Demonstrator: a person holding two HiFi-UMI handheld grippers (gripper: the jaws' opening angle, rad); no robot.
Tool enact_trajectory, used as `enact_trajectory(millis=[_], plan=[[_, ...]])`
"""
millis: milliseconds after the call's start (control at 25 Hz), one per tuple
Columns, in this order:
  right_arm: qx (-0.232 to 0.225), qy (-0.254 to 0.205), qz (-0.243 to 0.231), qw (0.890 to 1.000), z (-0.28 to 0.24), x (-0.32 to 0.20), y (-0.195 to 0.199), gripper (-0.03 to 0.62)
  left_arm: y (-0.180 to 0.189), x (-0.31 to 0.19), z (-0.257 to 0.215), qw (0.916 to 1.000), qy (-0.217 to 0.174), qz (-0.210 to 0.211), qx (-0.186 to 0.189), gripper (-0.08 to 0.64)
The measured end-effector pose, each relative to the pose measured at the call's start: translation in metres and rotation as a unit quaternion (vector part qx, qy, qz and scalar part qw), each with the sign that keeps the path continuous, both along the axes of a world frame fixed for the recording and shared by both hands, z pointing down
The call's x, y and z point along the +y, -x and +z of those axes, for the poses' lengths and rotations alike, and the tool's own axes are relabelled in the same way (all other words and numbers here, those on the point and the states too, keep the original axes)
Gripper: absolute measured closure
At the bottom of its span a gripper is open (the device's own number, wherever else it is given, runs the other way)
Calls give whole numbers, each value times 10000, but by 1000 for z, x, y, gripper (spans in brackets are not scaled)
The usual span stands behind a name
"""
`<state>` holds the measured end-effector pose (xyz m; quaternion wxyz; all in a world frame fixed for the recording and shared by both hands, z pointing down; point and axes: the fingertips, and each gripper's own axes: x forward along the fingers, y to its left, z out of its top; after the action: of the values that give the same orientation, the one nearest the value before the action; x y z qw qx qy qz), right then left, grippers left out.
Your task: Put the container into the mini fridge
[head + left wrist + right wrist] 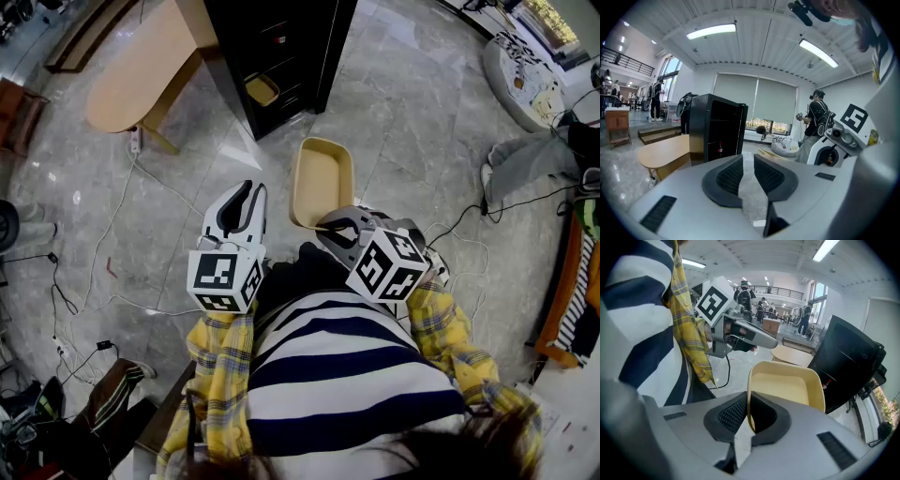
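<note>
A shallow tan container [322,182] hangs in front of me above the floor, my right gripper [330,228] shut on its near rim. In the right gripper view the container [786,386] fills the middle and its edge is pinched between the two black pads [732,414]. My left gripper [241,208] is beside it on the left, jaws open a little with nothing between them; the floor shows through the gap in the left gripper view [748,174]. The black mini fridge [277,52] stands ahead with its door open, also visible as the fridge [716,129] and the fridge [846,364].
A light wooden table [142,67] stands left of the fridge. Cables [112,234] trail over the grey marble floor on both sides. Another person's leg [525,159] and a white beanbag [525,80] are at the right. People stand in the background [817,117].
</note>
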<state>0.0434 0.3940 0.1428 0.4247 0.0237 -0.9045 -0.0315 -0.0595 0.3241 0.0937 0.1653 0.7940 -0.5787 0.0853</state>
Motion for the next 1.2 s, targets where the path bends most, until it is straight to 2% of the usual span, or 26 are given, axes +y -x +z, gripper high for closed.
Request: enact_trajectory(millis=[400,1200], plan=[[26,68,28,10000,6,-4,2,558,4,-1,9,9999,81,-76,59,477],[-32,174,-228,9996,11,-31,-36,558,-37,-28,14,9997,157,-164,-14,477]])
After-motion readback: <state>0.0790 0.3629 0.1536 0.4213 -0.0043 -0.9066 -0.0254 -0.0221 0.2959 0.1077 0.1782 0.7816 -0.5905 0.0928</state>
